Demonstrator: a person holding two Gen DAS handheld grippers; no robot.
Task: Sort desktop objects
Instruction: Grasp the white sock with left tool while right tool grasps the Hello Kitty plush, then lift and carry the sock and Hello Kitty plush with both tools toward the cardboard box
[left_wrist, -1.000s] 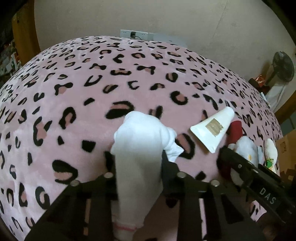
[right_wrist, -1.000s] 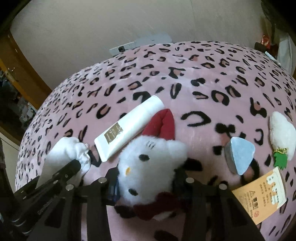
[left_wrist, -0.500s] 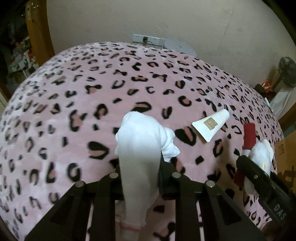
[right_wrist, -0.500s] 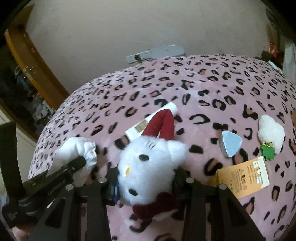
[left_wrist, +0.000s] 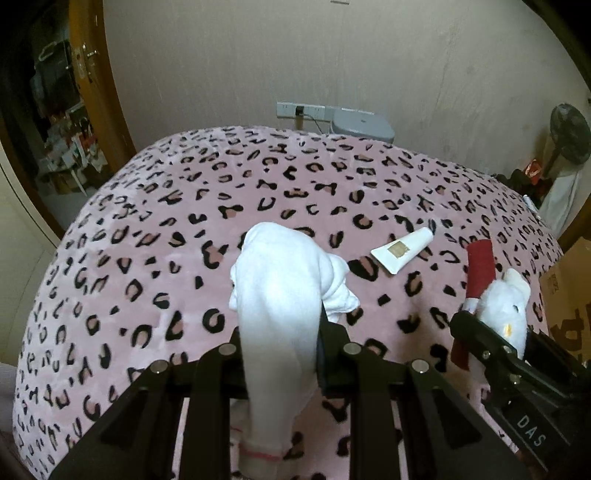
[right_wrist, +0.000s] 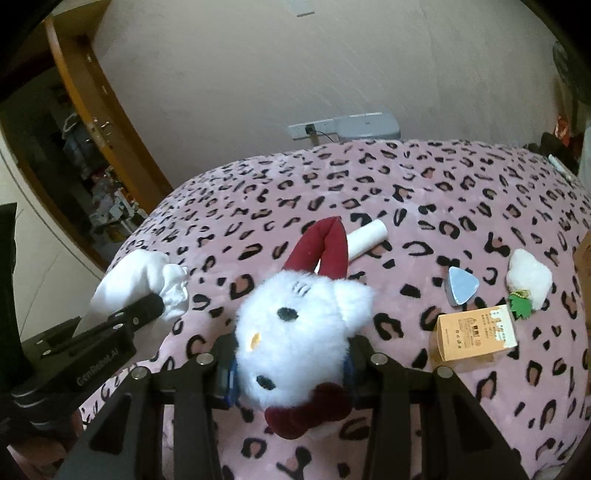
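My left gripper (left_wrist: 282, 332) is shut on a white sock (left_wrist: 280, 295) with a pink stripe at its cuff, held up above the pink leopard-print blanket (left_wrist: 184, 221); the same sock (right_wrist: 144, 277) shows at the left of the right wrist view. My right gripper (right_wrist: 291, 354) is shut on a white plush cat (right_wrist: 299, 332) with a red bow and a red band. That plush cat (left_wrist: 502, 306) also appears at the right of the left wrist view. A white cream tube (left_wrist: 402, 251) lies on the blanket between the two.
A blue triangular piece (right_wrist: 461, 288), a small white plush with a green leaf (right_wrist: 528, 280) and an orange carton (right_wrist: 476, 332) lie on the blanket at the right. A power strip (left_wrist: 301, 109) and a grey device (left_wrist: 362, 125) sit by the far wall. A doorway (left_wrist: 55, 129) opens at the left.
Both grippers have risen and pulled back from the blanket, carrying the sock and the plush cat; more of the bed, wall and doorway has come into view.
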